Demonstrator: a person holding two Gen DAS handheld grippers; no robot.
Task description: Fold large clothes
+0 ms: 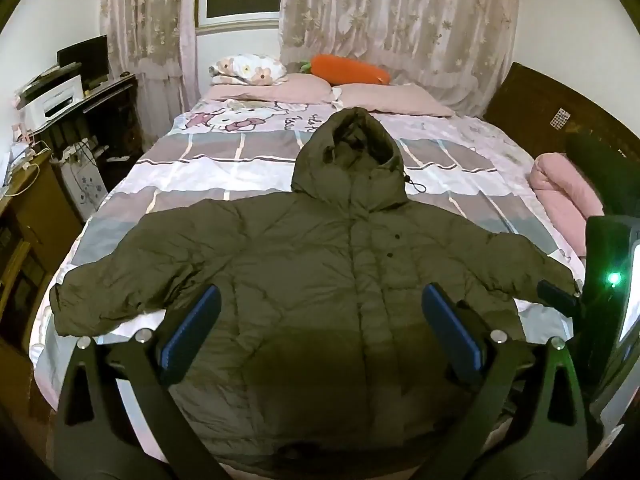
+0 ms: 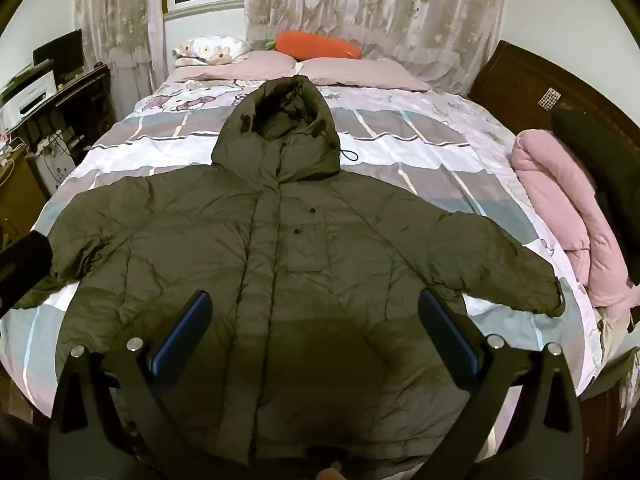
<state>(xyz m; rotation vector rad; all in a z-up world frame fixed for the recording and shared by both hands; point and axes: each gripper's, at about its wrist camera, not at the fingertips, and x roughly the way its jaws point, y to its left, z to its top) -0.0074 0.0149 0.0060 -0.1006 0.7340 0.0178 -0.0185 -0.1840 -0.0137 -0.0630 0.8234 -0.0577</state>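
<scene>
One olive puffer jacket (image 1: 320, 264) lies face up on the bed (image 1: 192, 176), front fastened, sleeves spread to either side, hood (image 1: 352, 156) pointing toward the pillows. Its long axis runs straight away from both cameras, hem nearest, hood farthest.

The left gripper (image 1: 320, 320) hangs above the lower body of the jacket with its jaws spread as wide as they go, nothing between the blue pads, not touching the fabric. The right gripper (image 2: 314, 324) does the same: fully spread, empty, angled down at the jacket's front.

The left gripper sits nearer the jacket's left-hand sleeve (image 1: 120, 280), the right gripper nearer the other sleeve (image 2: 500, 256), so each hand looks set for its own side.

The count: one jacket, two sleeves, one hood, two pink pillows and one carrot cushion (image 1: 348, 68) beyond the hood.
</scene>
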